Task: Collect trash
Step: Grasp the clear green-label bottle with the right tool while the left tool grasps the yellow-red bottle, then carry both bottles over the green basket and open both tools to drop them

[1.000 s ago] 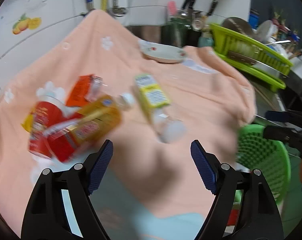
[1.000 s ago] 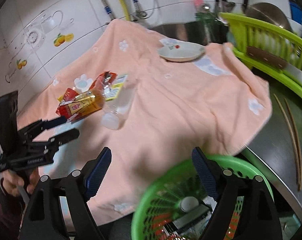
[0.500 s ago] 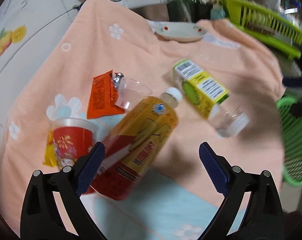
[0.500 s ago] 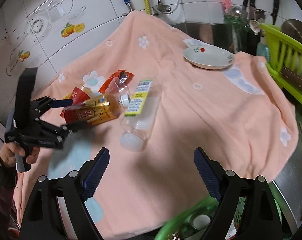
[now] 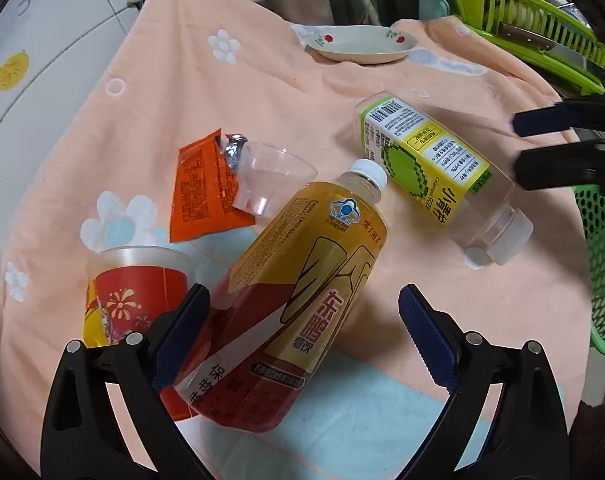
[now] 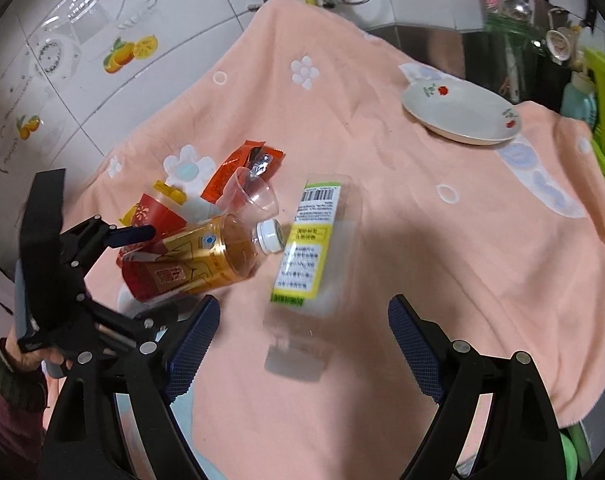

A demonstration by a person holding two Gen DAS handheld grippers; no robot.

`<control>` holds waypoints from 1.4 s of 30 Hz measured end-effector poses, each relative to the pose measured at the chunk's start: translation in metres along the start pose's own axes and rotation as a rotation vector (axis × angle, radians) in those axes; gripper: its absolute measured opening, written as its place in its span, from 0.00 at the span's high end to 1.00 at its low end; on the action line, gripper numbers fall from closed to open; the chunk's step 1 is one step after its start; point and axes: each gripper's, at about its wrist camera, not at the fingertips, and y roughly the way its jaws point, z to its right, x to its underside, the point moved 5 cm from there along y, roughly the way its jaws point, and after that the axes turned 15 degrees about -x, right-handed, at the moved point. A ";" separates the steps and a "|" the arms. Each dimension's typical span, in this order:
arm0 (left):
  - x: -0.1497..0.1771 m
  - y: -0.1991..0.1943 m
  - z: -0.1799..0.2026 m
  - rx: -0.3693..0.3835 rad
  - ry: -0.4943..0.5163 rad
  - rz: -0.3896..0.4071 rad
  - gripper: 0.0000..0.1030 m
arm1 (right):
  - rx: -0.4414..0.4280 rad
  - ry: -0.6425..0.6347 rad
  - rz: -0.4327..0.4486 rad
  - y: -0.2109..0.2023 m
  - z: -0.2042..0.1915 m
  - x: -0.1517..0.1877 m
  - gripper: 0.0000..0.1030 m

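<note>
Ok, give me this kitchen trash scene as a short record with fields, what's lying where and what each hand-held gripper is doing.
surface: peach towel
trash: tea bottle, clear bottle with yellow-green label, orange wrapper, clear plastic cup, red cup, all lying on the towel
not trash: plate
bin: green basket
left hand-held gripper: open, straddling the tea bottle
right hand-held gripper: open, over the clear bottle

Left wrist view: close above the tea bottle (image 5: 302, 292), looking down and forward across the peach towel (image 5: 302, 92) toward the plate (image 5: 362, 42). Right wrist view: a bit farther back, above the clear bottle (image 6: 306, 248), facing the tiled wall (image 6: 102, 40). Shared by both: towel, both bottles, plate, orange wrapper (image 6: 238, 168).
</note>
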 end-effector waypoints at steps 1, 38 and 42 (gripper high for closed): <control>0.000 0.001 0.000 -0.002 0.003 -0.002 0.09 | 0.000 0.007 -0.005 0.005 0.001 -0.004 0.19; -0.004 0.040 0.003 0.004 -0.018 -0.060 0.18 | -0.015 0.133 -0.091 0.057 0.038 -0.009 0.47; 0.000 0.029 0.011 0.045 -0.076 -0.052 0.22 | -0.021 0.126 -0.081 0.045 0.035 -0.001 0.48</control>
